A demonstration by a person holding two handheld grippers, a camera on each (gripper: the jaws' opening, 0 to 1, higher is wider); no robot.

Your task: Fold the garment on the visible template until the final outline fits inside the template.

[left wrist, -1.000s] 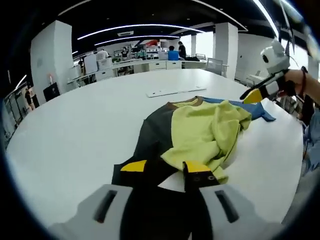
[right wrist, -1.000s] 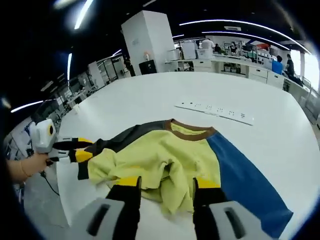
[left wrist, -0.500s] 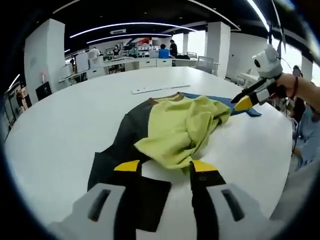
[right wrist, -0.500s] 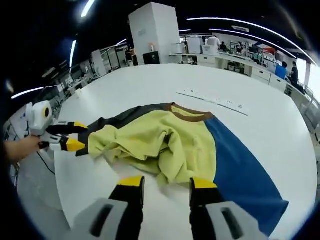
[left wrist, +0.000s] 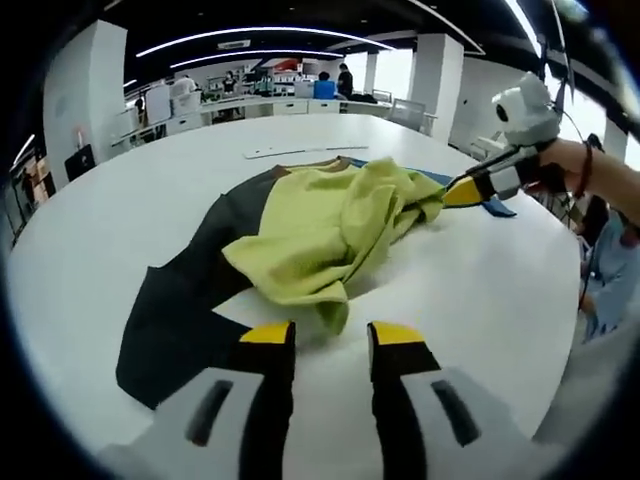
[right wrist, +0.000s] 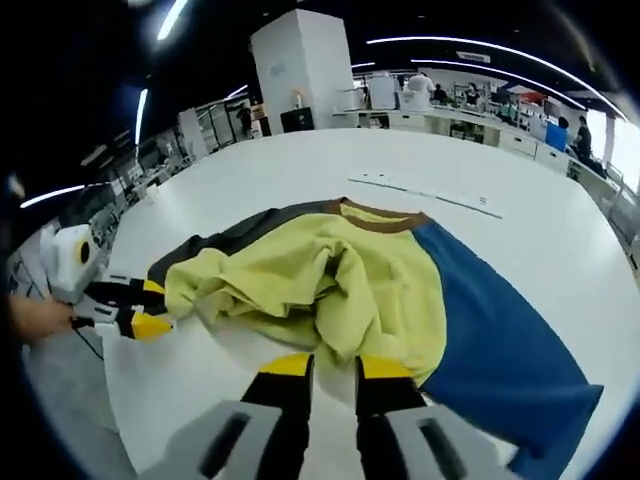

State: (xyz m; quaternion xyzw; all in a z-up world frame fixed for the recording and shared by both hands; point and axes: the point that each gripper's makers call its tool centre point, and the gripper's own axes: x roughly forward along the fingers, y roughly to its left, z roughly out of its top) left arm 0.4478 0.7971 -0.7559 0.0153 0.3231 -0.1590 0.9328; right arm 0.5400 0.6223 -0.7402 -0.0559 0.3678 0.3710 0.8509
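A yellow garment [left wrist: 320, 225] with a brown collar lies bunched in a heap on the white table [left wrist: 480, 300]. A dark grey panel [left wrist: 180, 300] and a blue panel [right wrist: 500, 340] lie flat on either side of it; whether they belong to it I cannot tell. My left gripper [left wrist: 332, 335] is open, and a yellow flap hangs just ahead of its tips. In the right gripper view the left gripper [right wrist: 150, 307] stands open beside the garment [right wrist: 300, 280]. My right gripper [right wrist: 335, 367] has its jaws narrowed but apart at the yellow hem. In the left gripper view the right gripper [left wrist: 452, 195] touches the heap's far edge.
A long white strip [right wrist: 420, 190] lies on the table [right wrist: 300, 170] beyond the collar. A hand [left wrist: 570, 165] holds the right gripper at the table's right side. Desks, pillars and people stand far behind. Bare tabletop surrounds the garment on all sides.
Both grippers have come up to the yellow heap from opposite sides. The right jaws have narrowed a good deal and the left jaws a little. The heap has shifted slightly.
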